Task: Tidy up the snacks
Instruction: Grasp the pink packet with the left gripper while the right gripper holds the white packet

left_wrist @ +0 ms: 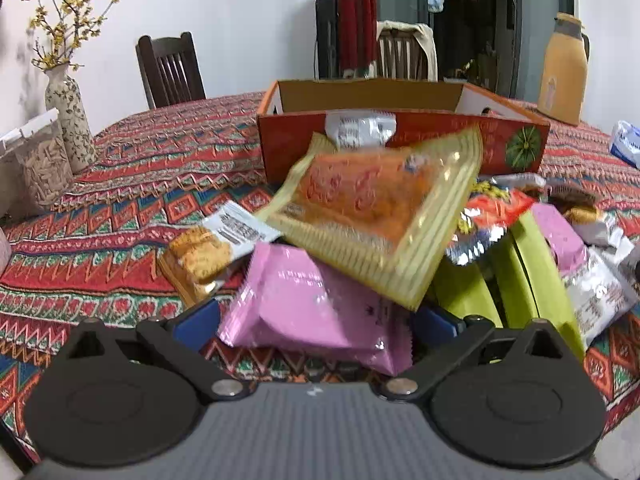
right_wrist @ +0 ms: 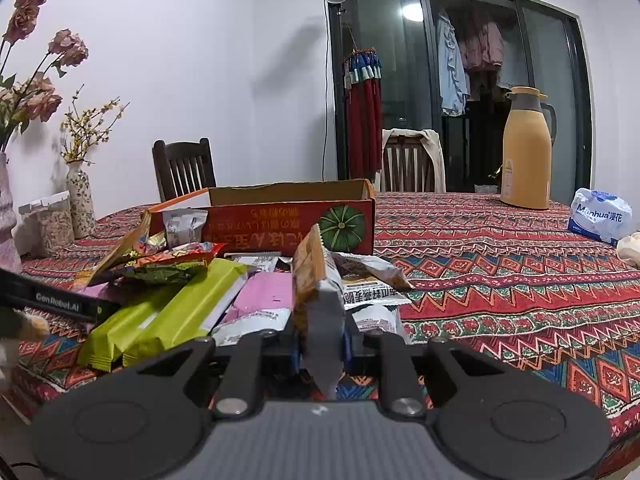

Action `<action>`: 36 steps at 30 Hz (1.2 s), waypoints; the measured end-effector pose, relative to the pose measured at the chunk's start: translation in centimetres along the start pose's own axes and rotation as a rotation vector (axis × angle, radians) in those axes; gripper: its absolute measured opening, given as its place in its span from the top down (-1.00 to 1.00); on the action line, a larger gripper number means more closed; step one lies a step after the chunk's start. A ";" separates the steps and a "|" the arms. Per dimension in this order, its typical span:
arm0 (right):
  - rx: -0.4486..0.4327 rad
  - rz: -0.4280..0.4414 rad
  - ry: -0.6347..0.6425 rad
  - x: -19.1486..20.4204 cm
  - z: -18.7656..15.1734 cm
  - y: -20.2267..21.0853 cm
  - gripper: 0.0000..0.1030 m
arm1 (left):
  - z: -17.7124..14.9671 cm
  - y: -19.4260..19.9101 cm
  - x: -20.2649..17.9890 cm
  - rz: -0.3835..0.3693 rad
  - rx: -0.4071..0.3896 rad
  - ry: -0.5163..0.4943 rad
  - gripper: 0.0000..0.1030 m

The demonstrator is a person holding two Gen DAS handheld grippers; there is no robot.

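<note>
Crinkly foil and plastic make up the snack packets (right_wrist: 188, 304) heaped on the patterned tablecloth (right_wrist: 520, 280) just in front of the orange cardboard box (right_wrist: 288, 224), into which they are presumably to be sorted. Such packets are judged light, soft and slippery, with contents that could be crushed, so a flat sealed end is thought the best place to be gripped. One orange-and-grey packet (right_wrist: 316, 280) is held upright by its lower end in the right gripper (right_wrist: 324, 348), whose jaws are nearly closed and pressed on it. In the left wrist view, the left gripper (left_wrist: 316, 320) is seen with its jaws spread wide on either side of a pink packet (left_wrist: 316, 304); whether the pads touch it cannot be told, and no squeeze is seen. A yellow packet with an orange centre (left_wrist: 376, 216) appears tilted and blurred above the pink one, before the box, and what bears it cannot be made out. Green bars (right_wrist: 168, 316) lie beside the pink packets. A yellow flask (right_wrist: 528, 152) and a vase of yellow flowers (left_wrist: 68, 120) stand well apart from the heap.
</note>
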State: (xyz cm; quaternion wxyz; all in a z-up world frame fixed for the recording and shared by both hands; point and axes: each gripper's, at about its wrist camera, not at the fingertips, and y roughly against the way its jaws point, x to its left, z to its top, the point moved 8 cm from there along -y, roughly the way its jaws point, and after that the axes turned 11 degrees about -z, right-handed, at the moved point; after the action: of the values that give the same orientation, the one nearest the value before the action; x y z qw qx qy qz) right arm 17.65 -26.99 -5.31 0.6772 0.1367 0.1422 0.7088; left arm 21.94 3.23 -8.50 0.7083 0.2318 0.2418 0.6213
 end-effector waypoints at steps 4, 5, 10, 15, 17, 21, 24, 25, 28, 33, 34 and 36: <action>0.002 0.001 -0.001 0.0 -0.1 0.0 0.64 | 0.0 0.0 -0.7 0.005 -0.001 -0.024 -0.99; 0.003 0.000 -0.001 0.0 -0.1 0.0 0.64 | 0.1 -0.1 -0.7 0.005 -0.003 -0.023 -0.94; 0.004 0.001 -0.001 0.1 -0.1 0.0 0.63 | 0.1 -0.3 -0.6 -0.029 0.002 -0.003 -0.46; 0.003 0.003 -0.001 0.2 -0.2 0.1 0.64 | -0.2 0.8 -0.1 -0.038 -0.014 0.013 -0.34; 0.002 0.003 -0.001 0.2 -0.1 0.2 0.63 | -0.4 1.4 0.0 -0.035 -0.027 0.011 -0.32; -0.001 0.004 -0.003 0.3 -0.1 0.5 0.63 | -1.1 2.9 0.5 -0.022 -0.051 0.000 -0.30; -0.005 0.005 -0.003 0.4 0.0 0.7 0.64 | -1.6 4.1 1.1 0.005 -0.071 -0.003 -0.30; -0.007 0.005 -0.003 0.5 0.0 0.8 0.63 | -1.8 4.5 1.2 0.010 -0.077 0.000 -0.30; -0.015 0.004 0.000 0.5 0.3 1.1 0.64 | -2.0 5.7 1.7 0.012 -0.100 0.011 -0.30; -0.034 -0.004 0.010 0.6 1.1 0.9 0.63 | -0.5 7.1 2.1 0.030 -0.150 0.011 -0.31; -0.040 -0.006 0.010 0.6 1.4 0.8 0.64 | 0.0 7.3 2.1 0.030 -0.161 0.008 -0.31; -0.049 -0.008 0.011 0.7 2.0 0.5 0.63 | 0.9 7.6 2.1 0.030 -0.183 0.003 -0.31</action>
State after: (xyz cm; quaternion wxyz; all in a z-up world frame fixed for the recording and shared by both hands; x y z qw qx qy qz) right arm 17.94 -26.32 -3.27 0.6824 0.1156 0.1292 0.7101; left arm 16.93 6.22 -3.14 0.7169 0.1688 0.1815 0.6516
